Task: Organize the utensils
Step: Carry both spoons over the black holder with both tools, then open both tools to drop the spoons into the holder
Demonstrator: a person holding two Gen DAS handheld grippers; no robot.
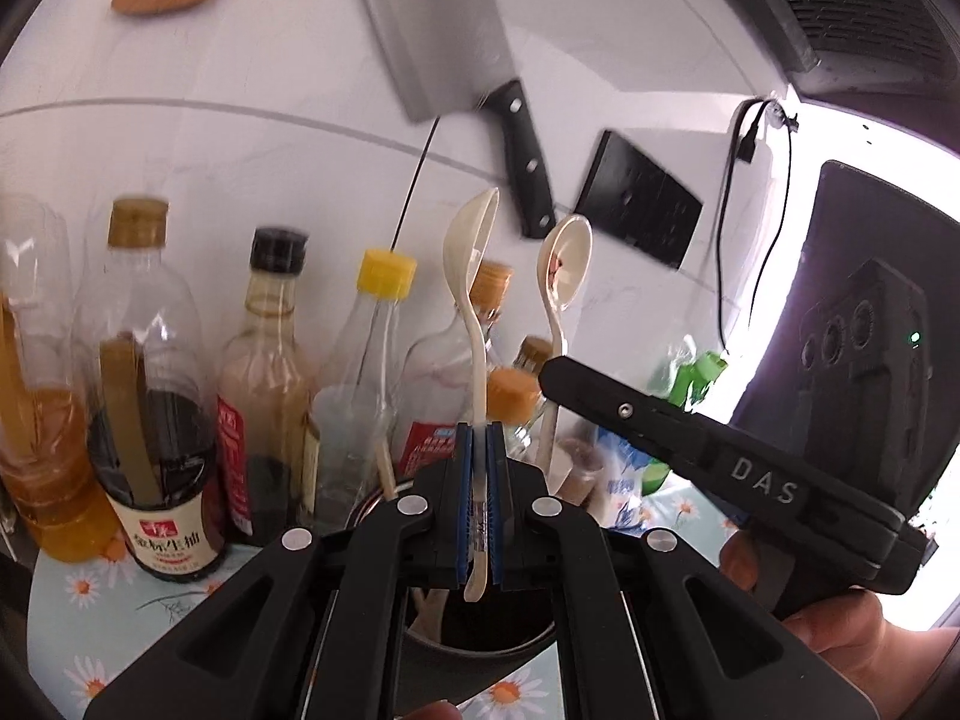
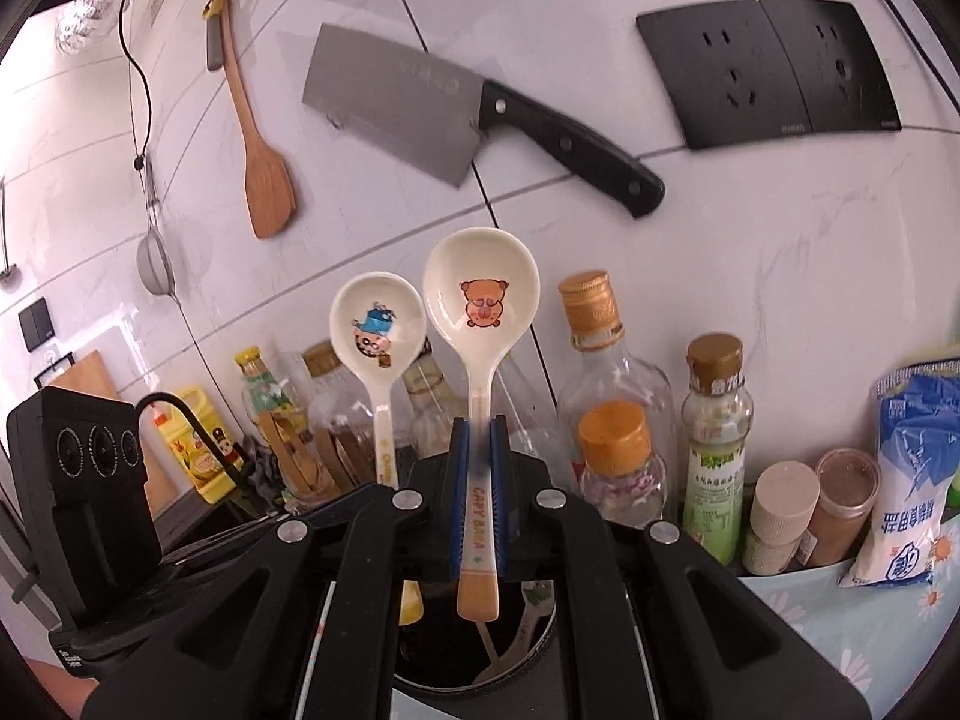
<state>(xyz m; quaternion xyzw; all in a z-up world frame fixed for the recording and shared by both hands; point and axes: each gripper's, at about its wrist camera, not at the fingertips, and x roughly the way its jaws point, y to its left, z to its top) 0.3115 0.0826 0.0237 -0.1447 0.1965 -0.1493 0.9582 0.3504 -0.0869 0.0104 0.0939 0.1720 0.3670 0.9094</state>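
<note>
My left gripper (image 1: 479, 504) is shut on the handle of a cream spoon (image 1: 471, 240) that stands upright, edge-on to the left wrist view. The right wrist view shows this spoon (image 2: 377, 330) with a blue-hat cartoon in its bowl. My right gripper (image 2: 480, 504) is shut on a larger cream spoon (image 2: 480, 294) with a bear picture and an orange handle tip. In the left wrist view the right gripper (image 1: 549, 387) reaches in from the right with its spoon (image 1: 564, 270). Both spoons hang over a dark round utensil holder (image 1: 528, 639) (image 2: 540, 666), which has other utensils inside.
Sauce and oil bottles (image 1: 156, 420) (image 2: 600, 372) crowd behind the holder along the tiled wall. On the wall are a cleaver (image 2: 420, 108), a wooden spatula (image 2: 264, 180), a strainer (image 2: 155, 264) and black sockets (image 2: 768, 72). A blue-white bag (image 2: 906, 480) and small jars (image 2: 786, 510) stand on the floral cloth.
</note>
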